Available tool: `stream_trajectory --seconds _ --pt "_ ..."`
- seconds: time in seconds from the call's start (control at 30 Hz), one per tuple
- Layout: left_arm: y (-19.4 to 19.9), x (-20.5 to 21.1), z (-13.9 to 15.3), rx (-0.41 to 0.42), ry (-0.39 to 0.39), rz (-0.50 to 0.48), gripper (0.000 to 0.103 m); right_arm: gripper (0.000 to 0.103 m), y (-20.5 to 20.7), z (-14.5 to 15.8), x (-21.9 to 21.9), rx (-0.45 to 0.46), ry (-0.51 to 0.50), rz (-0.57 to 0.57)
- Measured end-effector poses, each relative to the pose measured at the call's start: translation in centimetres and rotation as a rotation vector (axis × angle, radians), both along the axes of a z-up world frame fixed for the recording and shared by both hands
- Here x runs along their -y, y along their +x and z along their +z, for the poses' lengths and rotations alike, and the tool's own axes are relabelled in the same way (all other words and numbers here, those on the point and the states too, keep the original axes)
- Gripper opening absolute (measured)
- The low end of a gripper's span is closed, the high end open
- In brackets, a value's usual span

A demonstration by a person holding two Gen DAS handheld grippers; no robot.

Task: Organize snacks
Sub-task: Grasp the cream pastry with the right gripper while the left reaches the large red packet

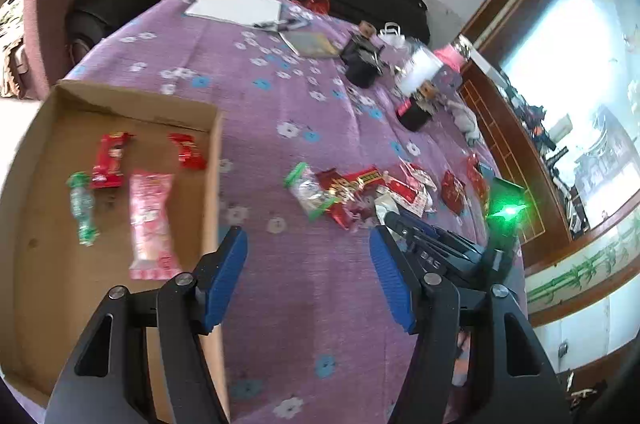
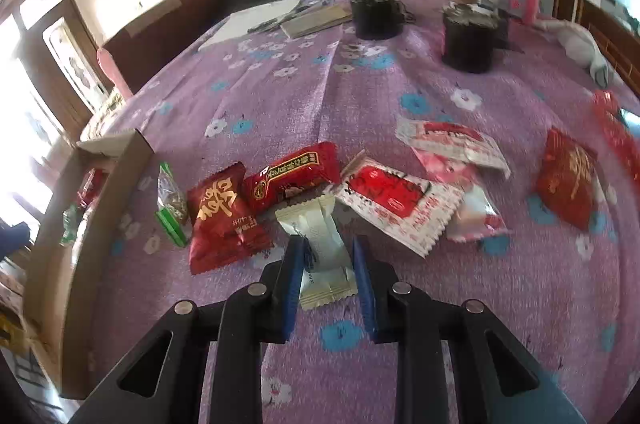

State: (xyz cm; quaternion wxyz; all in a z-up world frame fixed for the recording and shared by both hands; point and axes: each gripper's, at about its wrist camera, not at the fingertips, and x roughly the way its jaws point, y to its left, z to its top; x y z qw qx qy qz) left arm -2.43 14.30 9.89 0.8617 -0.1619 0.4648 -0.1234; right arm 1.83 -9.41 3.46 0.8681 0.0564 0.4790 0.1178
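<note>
Inside, cardboard box [image 1: 120, 104] holds four snacks: two red [image 1: 107, 160], one pink [image 1: 151, 224], one green [image 1: 82, 208]

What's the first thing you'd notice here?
A bright heap of red, pink and white snacks lies on the purple flowered cloth. The right gripper straddles a white packet at the heap's near edge. To the left, a cardboard box already holds four snacks, while the left gripper hovers open beside it.

Cardboard box [image 1: 216, 160] left on the table [image 1: 304, 304], four snacks inside; snack pile [image 1: 360, 192] right of it
</note>
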Motion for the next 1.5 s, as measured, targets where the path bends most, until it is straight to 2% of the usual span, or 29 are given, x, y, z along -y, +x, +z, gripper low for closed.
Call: stream_trajectory --seconds 0.23,0.4,0.5,0.57,0.67,0.73,0.8,0.87,0.97,1.1,1.27,1.37,1.5 --pt "5.0 5.1 -2.0 -0.058 0.067 -0.052 0.063 0.026 -3.9 0.1 3.1 -0.002 0.022 -0.040" --pt "10.0 9.4 -4.7 -0.086 0.195 -0.110 0.062 0.026 -4.0 -0.1 4.8 -0.009 0.116 -0.064" --pt "11.2 11.2 -5.9 -0.114 0.242 -0.154 0.062 0.026 -4.1 -0.1 5.1 -0.011 0.134 -0.065" --pt "11.1 12.0 -6.9 -0.180 0.245 -0.200 0.062 0.026 -4.3 0.0 5.1 -0.007 0.120 -0.069" --pt "9.2 12.7 -6.8 -0.203 0.234 -0.277 0.062 0.026 -4.6 0.2 5.4 -0.014 0.106 -0.086" --pt "7.3 13.0 -6.5 -0.233 0.178 -0.356 0.062 0.026 -4.5 0.2 5.9 -0.020 0.099 -0.100" --pt "5.4 13.1 -6.0 -0.252 0.162 -0.407 0.062 0.026 -5.0 0.4 6.2 -0.019 0.081 -0.120" --pt "4.3 12.7 -5.3 -0.240 0.158 -0.397 0.062 0.026 -5.1 0.4 6.5 -0.016 0.060 -0.139" --pt "3.5 11.4 -3.9 -0.191 0.110 -0.325 0.062 0.026 -5.4 0.4 7.2 -0.013 0.049 -0.170" --pt "4.2 11.5 -4.1 -0.171 0.093 -0.244 0.062 0.025 -5.4 0.4 7.5 -0.008 0.040 -0.184" --pt "5.8 14.0 -6.0 -0.176 0.166 -0.191 0.062 0.025 -5.3 0.4 7.8 -0.009 0.050 -0.191" --pt "6.3 14.7 -7.0 -0.188 0.183 -0.175 0.062 0.025 -5.4 0.4 8.0 -0.012 0.059 -0.197" --pt "6.2 15.2 -7.2 -0.149 0.239 -0.179 0.062 0.025 -5.4 0.4 8.0 -0.012 0.057 -0.195"
